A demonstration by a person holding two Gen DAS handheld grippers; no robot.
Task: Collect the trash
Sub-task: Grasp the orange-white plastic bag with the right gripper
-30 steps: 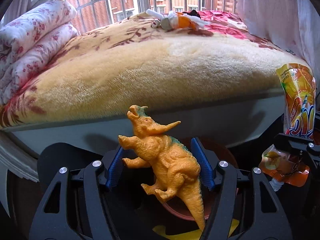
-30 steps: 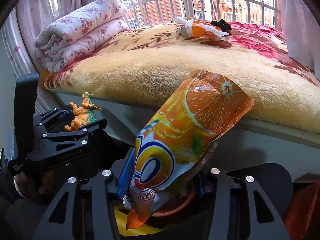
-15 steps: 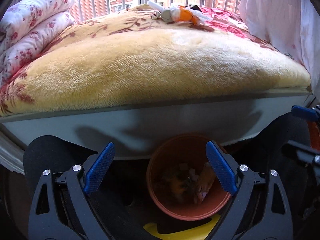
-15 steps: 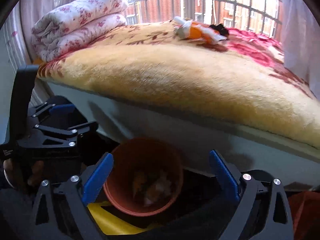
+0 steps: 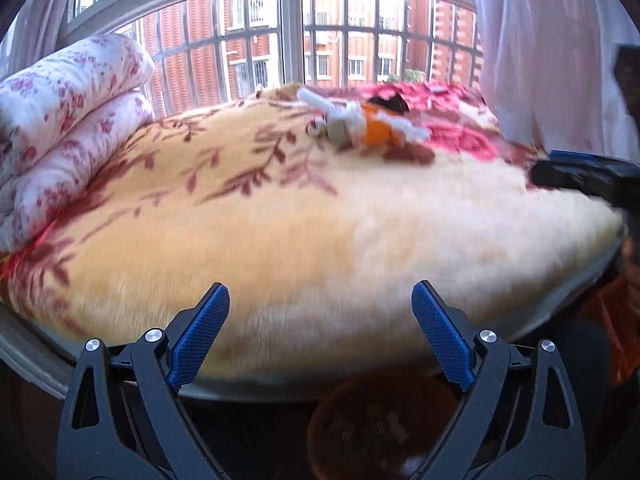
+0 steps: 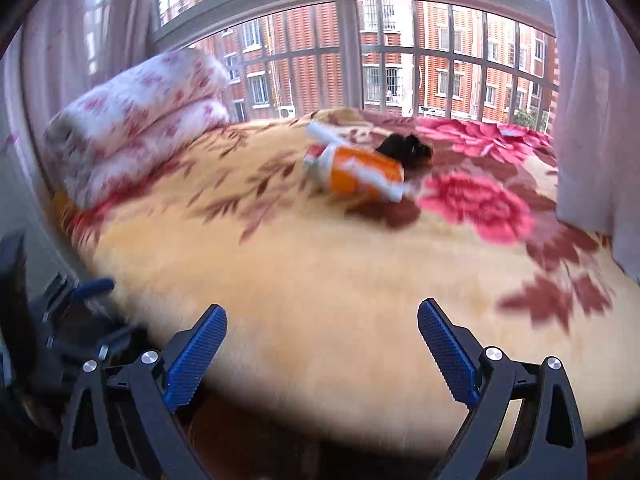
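A small heap of trash lies far back on the bed: an orange and white wrapper (image 6: 356,170) with a white tube and a black item (image 6: 406,148) behind it. It also shows in the left wrist view (image 5: 368,124). My left gripper (image 5: 320,328) is open and empty over the bed's front edge. My right gripper (image 6: 322,340) is open and empty, also at the bed's near edge. The brown trash bin (image 5: 380,424) with litter inside stands on the floor below the left gripper. Both views are blurred by motion.
The bed carries a cream and red flowered blanket (image 6: 320,260). A folded flowered quilt (image 5: 68,120) lies at the left end. A barred window (image 6: 400,60) is behind, and white curtains (image 5: 532,48) hang at the right. The other gripper (image 6: 60,320) shows at left.
One second ago the left held a toy dinosaur and the right an orange pouch; both were let go over the bin. Both open grippers have since risen from the bin toward the bed top.
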